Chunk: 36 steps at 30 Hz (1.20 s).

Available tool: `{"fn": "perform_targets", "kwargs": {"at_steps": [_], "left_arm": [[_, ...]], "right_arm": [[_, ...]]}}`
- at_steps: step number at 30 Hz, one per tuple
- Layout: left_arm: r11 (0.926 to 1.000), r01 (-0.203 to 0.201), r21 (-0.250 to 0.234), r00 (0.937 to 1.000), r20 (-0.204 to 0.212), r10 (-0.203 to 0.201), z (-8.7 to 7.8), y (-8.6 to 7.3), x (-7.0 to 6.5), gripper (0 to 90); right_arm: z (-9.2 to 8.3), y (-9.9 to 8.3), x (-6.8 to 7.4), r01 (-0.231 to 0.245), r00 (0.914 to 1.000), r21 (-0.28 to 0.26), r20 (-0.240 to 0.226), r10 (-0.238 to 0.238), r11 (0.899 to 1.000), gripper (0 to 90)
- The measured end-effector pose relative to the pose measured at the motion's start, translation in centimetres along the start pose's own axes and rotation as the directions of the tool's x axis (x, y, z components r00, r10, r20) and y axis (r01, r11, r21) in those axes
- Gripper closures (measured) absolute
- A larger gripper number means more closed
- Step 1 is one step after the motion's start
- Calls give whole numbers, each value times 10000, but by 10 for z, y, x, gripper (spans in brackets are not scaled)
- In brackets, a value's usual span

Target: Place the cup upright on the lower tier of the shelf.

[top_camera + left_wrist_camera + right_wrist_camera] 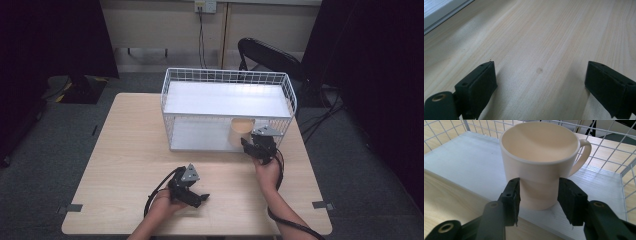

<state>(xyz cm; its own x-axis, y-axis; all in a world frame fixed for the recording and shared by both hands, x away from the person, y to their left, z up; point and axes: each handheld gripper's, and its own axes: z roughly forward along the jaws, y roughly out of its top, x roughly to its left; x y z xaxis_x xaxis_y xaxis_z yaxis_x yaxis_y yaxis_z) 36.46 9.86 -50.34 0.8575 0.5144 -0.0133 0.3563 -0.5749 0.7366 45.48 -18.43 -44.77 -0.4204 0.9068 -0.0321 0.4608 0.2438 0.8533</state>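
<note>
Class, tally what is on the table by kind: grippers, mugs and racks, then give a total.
Grippers: 2, the left gripper and the right gripper
Mugs: 1, a cream mug
Wire racks: 1, a white rack
Total: 4

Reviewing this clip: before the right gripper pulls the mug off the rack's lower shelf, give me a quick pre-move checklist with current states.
1. Right gripper jaws on either side of the mug: ok.
2. Firm contact on the mug: cannot tell; the jaws look at or near its wall.
3. Mug upright on the lower shelf: ok.
4. Handle away from both jaws: ok.
5. Left gripper open, over bare table, out of the way: ok.
6. Mug empty: ok.
</note>
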Motion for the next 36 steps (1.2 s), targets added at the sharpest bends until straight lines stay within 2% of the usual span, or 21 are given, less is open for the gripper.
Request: {"fn": "perform_targets", "kwargs": {"at_steps": [3, 7, 13, 14, 20, 23, 31, 36], "left_arm": [[10000, -1, 1, 10000, -2, 1, 0, 0, 0, 98], [10000, -4, 4, 10000, -1, 4, 0, 0, 0, 98], [10000, -5, 3, 10000, -1, 5, 0, 0, 0, 98], [10000, 3, 2, 10000, 3, -3, 0, 0, 0, 98], [10000, 2, 0, 10000, 2, -2, 0, 0, 0, 98], [10000, 1, 2, 10000, 3, -1, 0, 0, 0, 97], [10000, 2, 0, 10000, 3, -2, 0, 0, 0, 98], [10000, -2, 2, 10000, 3, 2, 0, 0, 0, 98]], "right_arm": [[2, 3, 0, -13, 10000, 42, 47, 13, 10000, 568], [2, 4, 0, -67, 10000, 110, 25, 67, 9999, 565], [-3, 3, -1, 17, 9997, -50, -234, -18, 10000, 374], [-5, 3, -1, 79, 9993, -80, -367, -82, 9999, 316], [-12, 4, -2, 73, 9970, -81, -774, -79, 9999, 228], [-13, 2, -4, -120, 9970, -50, -763, 116, 9999, 199], [-18, 0, -10, -291, 9951, -103, -950, 280, 9995, 158], [-20, 0, -9, -284, 9939, -62, -1068, 276, 9996, 147]]}}
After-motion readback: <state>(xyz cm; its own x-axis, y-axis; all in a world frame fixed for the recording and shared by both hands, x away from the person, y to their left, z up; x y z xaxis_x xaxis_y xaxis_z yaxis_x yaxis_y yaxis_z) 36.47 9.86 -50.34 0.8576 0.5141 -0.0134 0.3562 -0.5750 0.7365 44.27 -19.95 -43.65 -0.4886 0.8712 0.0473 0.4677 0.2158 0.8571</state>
